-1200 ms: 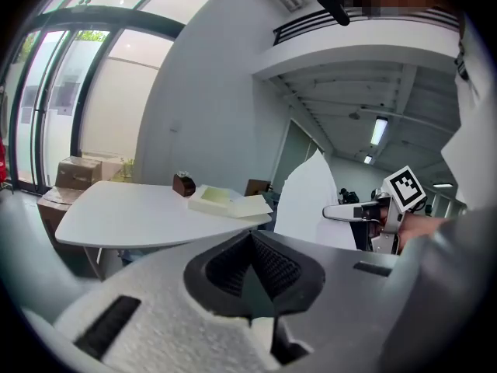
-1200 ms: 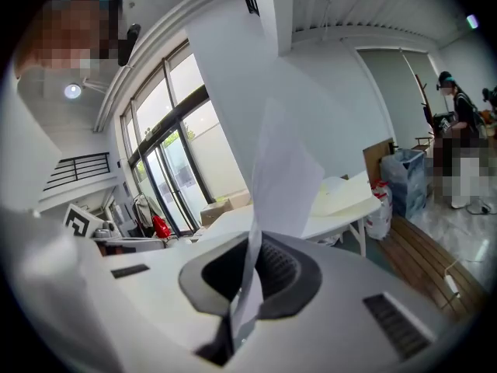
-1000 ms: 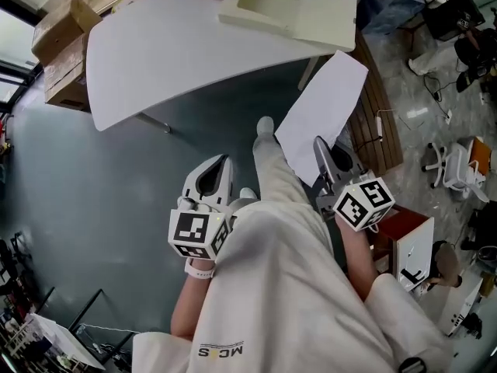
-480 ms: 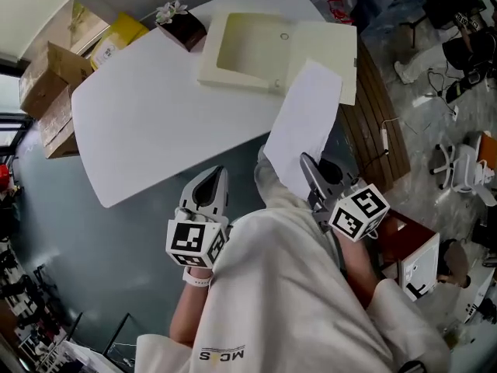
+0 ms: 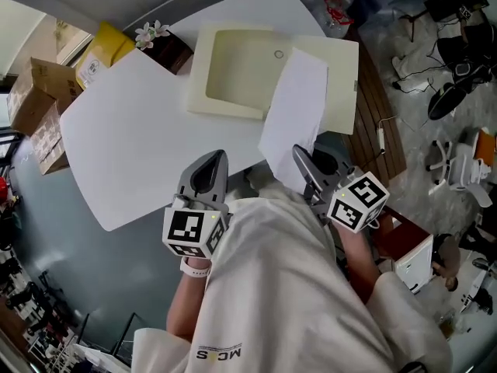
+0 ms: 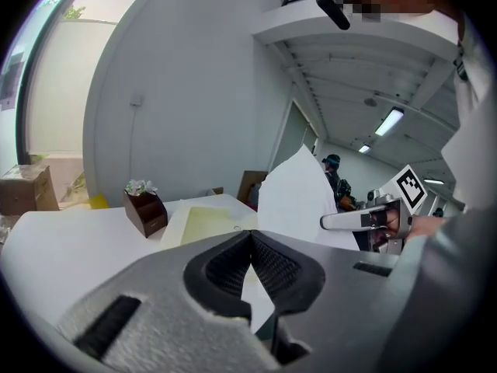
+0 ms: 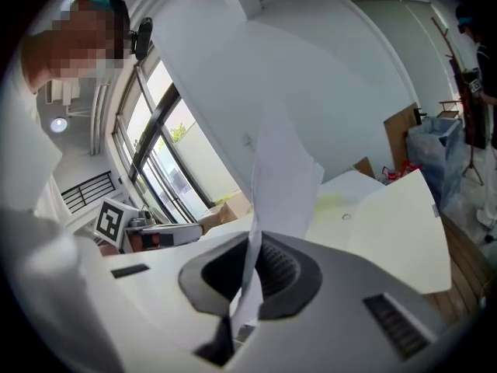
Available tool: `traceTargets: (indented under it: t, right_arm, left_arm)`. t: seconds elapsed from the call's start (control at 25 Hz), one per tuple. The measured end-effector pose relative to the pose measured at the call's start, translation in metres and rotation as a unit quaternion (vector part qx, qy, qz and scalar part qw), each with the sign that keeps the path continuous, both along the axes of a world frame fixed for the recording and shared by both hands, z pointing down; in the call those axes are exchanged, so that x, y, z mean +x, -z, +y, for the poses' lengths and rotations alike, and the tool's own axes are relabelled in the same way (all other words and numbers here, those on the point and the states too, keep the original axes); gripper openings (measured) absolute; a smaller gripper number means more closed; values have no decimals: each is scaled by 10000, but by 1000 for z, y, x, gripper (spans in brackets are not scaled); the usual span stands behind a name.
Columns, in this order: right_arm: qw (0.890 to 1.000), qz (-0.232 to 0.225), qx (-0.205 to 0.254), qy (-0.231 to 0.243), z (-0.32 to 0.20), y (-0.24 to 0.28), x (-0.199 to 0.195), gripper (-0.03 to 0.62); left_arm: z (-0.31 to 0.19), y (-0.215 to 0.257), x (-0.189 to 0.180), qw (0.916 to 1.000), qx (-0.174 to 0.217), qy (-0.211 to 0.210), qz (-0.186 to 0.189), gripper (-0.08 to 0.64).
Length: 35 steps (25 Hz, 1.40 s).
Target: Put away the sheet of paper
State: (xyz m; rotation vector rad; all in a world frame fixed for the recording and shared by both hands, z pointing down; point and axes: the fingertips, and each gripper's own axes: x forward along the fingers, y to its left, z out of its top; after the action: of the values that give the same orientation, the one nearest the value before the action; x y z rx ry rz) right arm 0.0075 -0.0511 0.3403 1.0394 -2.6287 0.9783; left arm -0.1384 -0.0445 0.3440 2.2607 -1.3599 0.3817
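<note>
Sheet (image 5: 295,107) nearer box (image 5: 233,68), pinched in right gripper (image 5: 301,158) (table (image 5: 132,138) closer)

One sheet (image 5: 293,115), one file box (image 5: 233,72)

Office-type workroom: white table (image 5: 116,130), swivel chairs (image 5: 453,166), stacked cardboard boxes (image 5: 35,115), ceiling strip lights (image 6: 390,121).

The sheet of paper (image 5: 295,107) is white, the box (image 5: 233,64) cream, the table (image 5: 132,138) white.
</note>
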Motion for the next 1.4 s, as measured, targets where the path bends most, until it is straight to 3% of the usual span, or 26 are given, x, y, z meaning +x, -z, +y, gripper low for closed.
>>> traceTargets:
  t: [0.48, 0.84, 1.12, 1.4]
  right_arm:
    - [9965, 541, -488, -413, -78, -32, 28, 14]
    - [9872, 821, -1197, -660, -127, -125, 68, 14]
    - [9756, 1116, -1578, -1043, -144, -169, 91, 14]
    - [9730, 1184, -1736, -958, -151, -191, 86, 14]
  left_arm:
    - [-63, -19, 5, 9994, -169, -303, 61, 25]
    - [-95, -75, 35, 9976, -498, -447, 166, 25]
    - [-114, -102, 54, 9959, -648, -606, 190, 25]
    - [-117, -124, 59, 9951, -782, -581, 181, 25]
